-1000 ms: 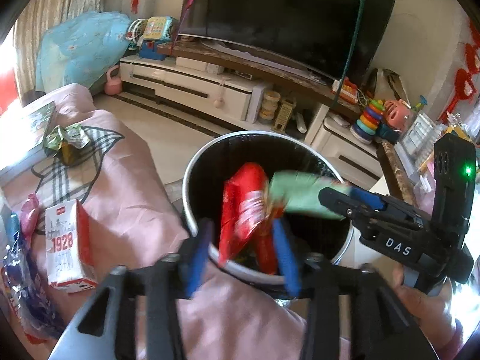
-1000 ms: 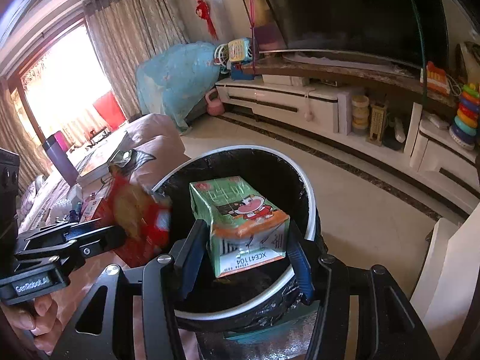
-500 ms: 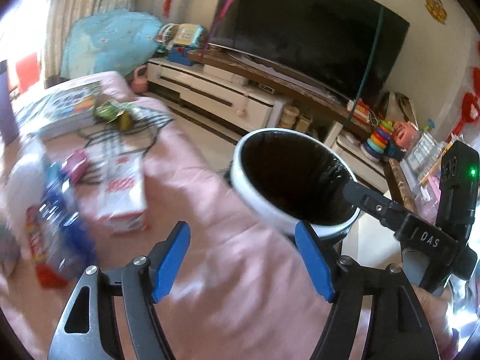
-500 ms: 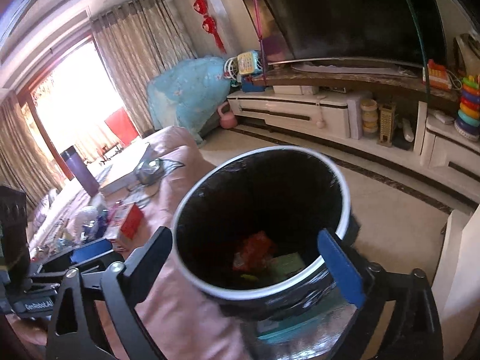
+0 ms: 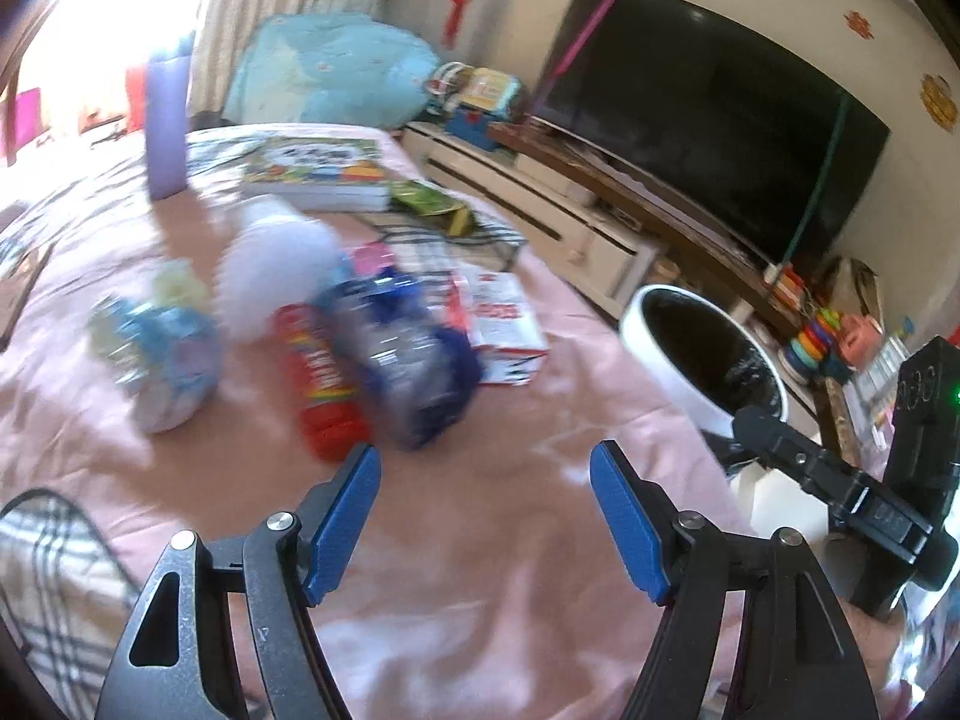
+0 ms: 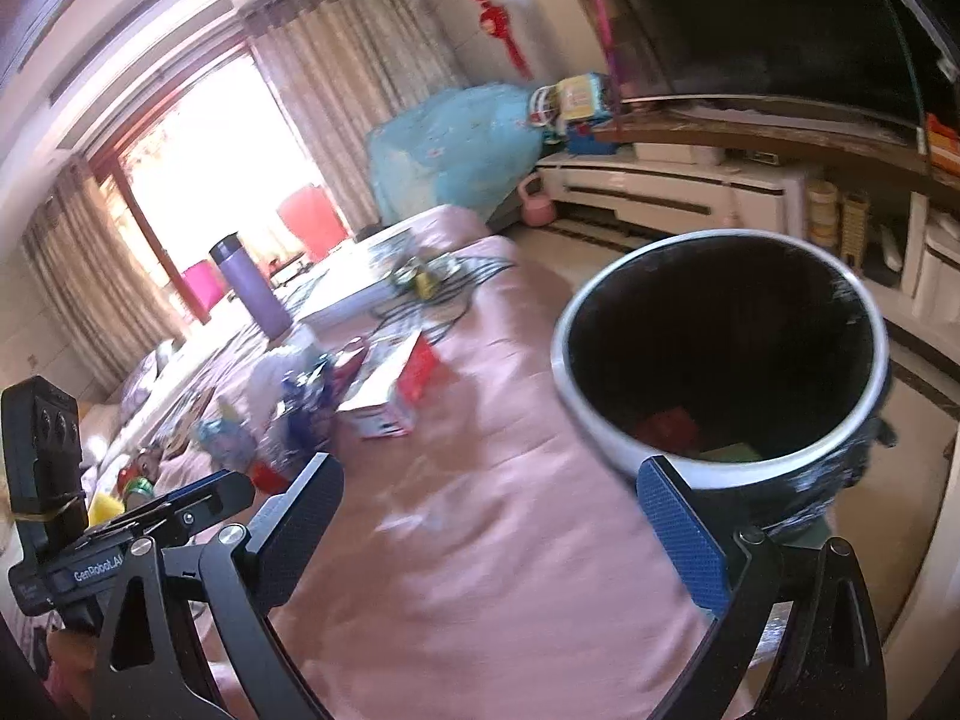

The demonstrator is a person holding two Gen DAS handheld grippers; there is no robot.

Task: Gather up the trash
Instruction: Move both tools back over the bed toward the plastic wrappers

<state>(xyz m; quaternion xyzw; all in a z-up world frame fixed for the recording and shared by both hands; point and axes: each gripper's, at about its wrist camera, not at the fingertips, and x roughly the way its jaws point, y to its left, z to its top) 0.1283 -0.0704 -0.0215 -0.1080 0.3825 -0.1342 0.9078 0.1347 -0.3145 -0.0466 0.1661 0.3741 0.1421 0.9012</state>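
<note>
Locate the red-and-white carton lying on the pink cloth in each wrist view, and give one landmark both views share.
Left wrist: the red-and-white carton lies centre, just right of the crumpled blue plastic bottle.
Right wrist: the carton lies left of centre, left of the bin.
Shared landmark: the white-rimmed, black-lined trash bin.

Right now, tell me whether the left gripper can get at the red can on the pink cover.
Probably yes: the left gripper is open, the red can lies just ahead-left, nothing between them.
</note>
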